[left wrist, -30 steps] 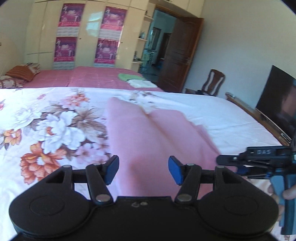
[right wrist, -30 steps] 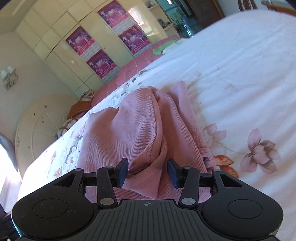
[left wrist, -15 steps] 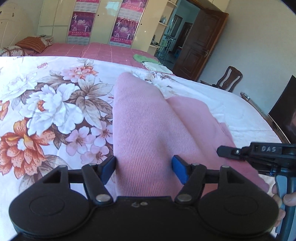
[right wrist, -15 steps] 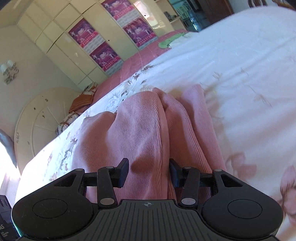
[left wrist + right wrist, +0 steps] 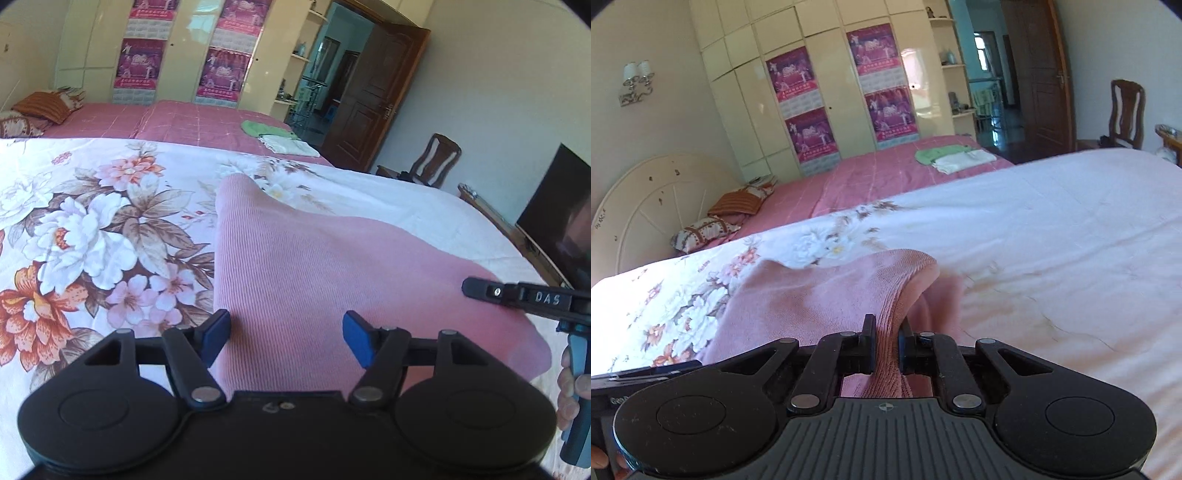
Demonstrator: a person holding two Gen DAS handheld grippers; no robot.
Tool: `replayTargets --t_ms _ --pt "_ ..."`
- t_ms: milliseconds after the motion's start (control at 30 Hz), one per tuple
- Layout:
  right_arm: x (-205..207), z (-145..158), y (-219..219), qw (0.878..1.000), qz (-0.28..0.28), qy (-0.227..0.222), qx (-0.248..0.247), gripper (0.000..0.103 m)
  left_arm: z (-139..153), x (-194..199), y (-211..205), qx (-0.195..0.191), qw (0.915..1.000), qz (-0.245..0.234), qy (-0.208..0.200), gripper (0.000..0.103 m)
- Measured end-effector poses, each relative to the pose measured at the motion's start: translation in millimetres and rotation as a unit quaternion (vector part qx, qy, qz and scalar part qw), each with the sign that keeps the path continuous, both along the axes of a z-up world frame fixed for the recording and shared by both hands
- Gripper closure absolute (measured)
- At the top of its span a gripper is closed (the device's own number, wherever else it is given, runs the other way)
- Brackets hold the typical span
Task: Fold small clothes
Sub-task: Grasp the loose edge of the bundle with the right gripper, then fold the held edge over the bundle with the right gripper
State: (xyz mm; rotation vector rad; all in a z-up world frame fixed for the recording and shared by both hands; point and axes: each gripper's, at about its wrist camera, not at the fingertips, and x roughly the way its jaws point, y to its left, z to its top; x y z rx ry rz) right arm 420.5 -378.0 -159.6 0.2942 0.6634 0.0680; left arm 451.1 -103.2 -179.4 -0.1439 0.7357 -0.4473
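Observation:
A pink ribbed garment (image 5: 314,266) lies on the bed's floral cover (image 5: 92,229). My left gripper (image 5: 286,332) hangs open just over the garment's near left part. Its blue pads (image 5: 216,334) stand apart on either side of the cloth without pressing it. In the right wrist view, my right gripper (image 5: 887,343) is shut on a raised fold of the pink garment (image 5: 812,302), which is lifted off the cover there. The right gripper's tip (image 5: 476,290) also shows side-on at the garment's right edge, with a hand (image 5: 570,380) on its handle.
Behind the floral bed stands a second bed with a pink cover (image 5: 184,118), folded green and white clothes (image 5: 273,134) and pillows (image 5: 40,110). A wooden chair (image 5: 439,158), a dark screen (image 5: 554,210) and an open door (image 5: 369,99) are to the right.
The right gripper closed on a fold of the pink garment, rolled level and rose, lifting the cloth. The left gripper shifted over the garment and opened slightly wider.

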Motion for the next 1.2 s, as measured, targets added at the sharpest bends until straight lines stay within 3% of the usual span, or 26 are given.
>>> replayTargets --t_ms 133,200,433,600,633,667,700,733,800,833,867,900,1000,1133,1200 --pt "2.5 -33.0 0.1 0.998 -0.014 0.046 -0.029 0.093 -17.3 -8.2 -13.3 0.050 0.9985 -0.008 -0.019 0.037" --pt "-1.0 -37.2 -5.2 0.998 -0.019 0.053 -0.009 0.092 -17.3 -12.0 -14.7 0.062 0.9976 -0.013 -0.029 0.036" --pt "-42.0 -5.7 -15.3 0.999 -0.029 0.039 0.017 0.092 -8.4 -16.0 3.5 0.040 0.9991 0.006 0.006 0.037" --pt "-63.4 -13.0 -6.1 0.997 -0.026 0.065 0.042 0.090 -17.0 -26.2 3.5 0.042 0.9989 0.005 0.019 0.036" --pt "-65.0 -15.2 -3.9 0.996 -0.025 0.070 0.046 0.087 -17.3 -26.4 3.2 0.040 0.9989 0.009 0.022 0.036" --pt "-65.8 -16.4 -1.4 0.996 -0.026 0.073 0.044 0.069 -17.2 -26.0 2.7 0.039 0.9989 0.011 0.025 0.036" --pt "-66.8 -16.4 1.3 0.996 -0.031 0.072 0.040 0.046 -16.9 -25.7 2.4 0.039 0.9988 0.013 0.027 0.036" --pt "-69.8 -14.7 3.2 0.997 -0.034 0.063 0.036 0.040 -16.5 -25.4 2.2 0.039 0.9987 0.016 0.030 0.036" --pt "-71.6 -13.0 7.9 0.998 -0.034 0.054 0.020 0.046 -16.7 -25.5 1.9 0.038 0.9986 0.018 0.033 0.036" --pt "-69.7 -15.1 9.6 0.998 -0.033 0.060 0.015 0.056 -16.9 -25.8 1.8 0.038 0.9985 0.020 0.034 0.036" --pt "-66.5 -19.0 10.0 0.997 -0.030 0.073 0.022 0.083 -17.0 -26.1 1.6 0.038 0.9984 0.021 0.036 0.036" --pt "-64.5 -22.2 9.5 0.996 -0.030 0.084 0.026 0.091 -17.0 -26.9 1.3 0.038 0.9983 0.023 0.038 0.036" --pt "-63.5 -24.8 16.4 0.996 -0.019 0.091 0.003 0.092 -16.7 -30.3 -1.4 0.049 0.9979 0.022 0.035 0.036" --pt "-57.1 -24.8 29.1 0.990 -0.008 0.089 -0.112 0.097 -15.6 -33.9 -5.9 0.064 0.9974 0.018 0.029 0.036" --pt "-50.9 -32.2 25.1 0.987 -0.006 0.106 -0.121 0.096 -16.9 -35.3 -7.7 0.066 0.9972 0.022 0.027 0.035"
